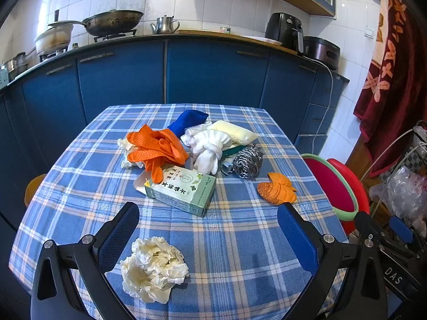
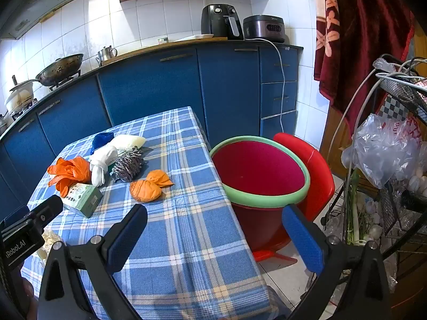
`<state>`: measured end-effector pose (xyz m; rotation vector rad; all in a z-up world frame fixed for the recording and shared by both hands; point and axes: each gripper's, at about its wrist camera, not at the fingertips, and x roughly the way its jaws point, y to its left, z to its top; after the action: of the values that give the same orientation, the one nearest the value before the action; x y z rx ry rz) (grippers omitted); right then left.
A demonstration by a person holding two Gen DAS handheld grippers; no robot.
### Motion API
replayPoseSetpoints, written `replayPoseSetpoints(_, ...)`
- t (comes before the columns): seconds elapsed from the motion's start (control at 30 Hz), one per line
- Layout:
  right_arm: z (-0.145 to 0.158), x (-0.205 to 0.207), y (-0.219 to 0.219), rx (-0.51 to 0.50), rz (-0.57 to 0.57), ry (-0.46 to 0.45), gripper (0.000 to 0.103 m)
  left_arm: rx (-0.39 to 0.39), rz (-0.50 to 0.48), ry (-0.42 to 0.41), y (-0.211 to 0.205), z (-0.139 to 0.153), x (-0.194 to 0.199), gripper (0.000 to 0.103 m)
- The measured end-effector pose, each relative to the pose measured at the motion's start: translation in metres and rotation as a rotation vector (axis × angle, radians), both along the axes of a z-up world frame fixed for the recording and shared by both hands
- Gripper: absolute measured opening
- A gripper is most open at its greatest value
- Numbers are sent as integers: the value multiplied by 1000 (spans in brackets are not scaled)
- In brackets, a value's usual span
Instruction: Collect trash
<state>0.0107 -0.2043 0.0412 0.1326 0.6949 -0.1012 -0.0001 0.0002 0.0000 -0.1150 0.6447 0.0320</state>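
Trash is all still out on the desk (image 1: pixel 240 240), so the collecting looks barely begun, if begun at all. The red bin (image 2: pixel 267 170) with its pale green rim stands on the floor just off the desk's right edge, and what shows of its inside looks bare.

A crumpled paper wad (image 1: pixel 153 268) lies near the desk's near edge, between the spread fingers of the left tongs (image 1: pixel 208 242), which hold nothing. The right tongs (image 2: pixel 214 236) are also spread wide and hold nothing, hovering over the desk's right edge with the bin just beyond.

Toward the middle of the desk lies a green medicine carton (image 1: pixel 180 190) on its side, with an orange rubber glove (image 1: pixel 156 150) draped partly over it. Another paper wad (image 1: pixel 125 149) peeks out from under that glove. A balled-up orange glove (image 1: pixel 277 189) sits alone nearer the right edge. Which of these count as trash is a judgement; the paper and the carton seem the likeliest.

Farther back are a white glove (image 1: pixel 209 148), a steel wool scourer (image 1: pixel 248 161), a pale yellow sponge (image 1: pixel 232 132) and a blue cloth (image 1: pixel 188 121), bunched close together.

The desk wears a blue plaid cloth. Behind it runs a kitchen worktop on blue cabinets (image 1: pixel 120 80), carrying a wok (image 1: pixel 113 21), a metal kettle (image 1: pixel 165 25), an air fryer (image 2: pixel 221 21) and a rice cooker (image 2: pixel 265 28), under white tiled walls. A dark red flowered towel (image 2: pixel 355 40) hangs at the right, above a wire rack (image 2: pixel 400 90) with plastic bags.
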Motion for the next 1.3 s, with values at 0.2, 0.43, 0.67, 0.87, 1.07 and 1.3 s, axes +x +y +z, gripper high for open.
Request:
replayPoseSetpoints(0.2,0,0,0,-1,-1,0,103,1,-1,2,0,0,0,103)
replayPoseSetpoints(0.43,0,0,0,-1,-1,1,103,1,0,2,0,0,0,103)
replayPoseSetpoints(0.67,1,0,0,-2,0,1,103,1,0,2,0,0,0,103)
replayPoseSetpoints(0.87,-2,-1,0,-3,2,-1,103,1,0,3,0,0,0,103)
replayPoseSetpoints(1.07,2,3,4,-2,12,0,103,12,6,7,0,7,0,103)
replayPoseSetpoints(1.3,4,17,12,-4,45,0,103,26,32,13,26,10,8,103)
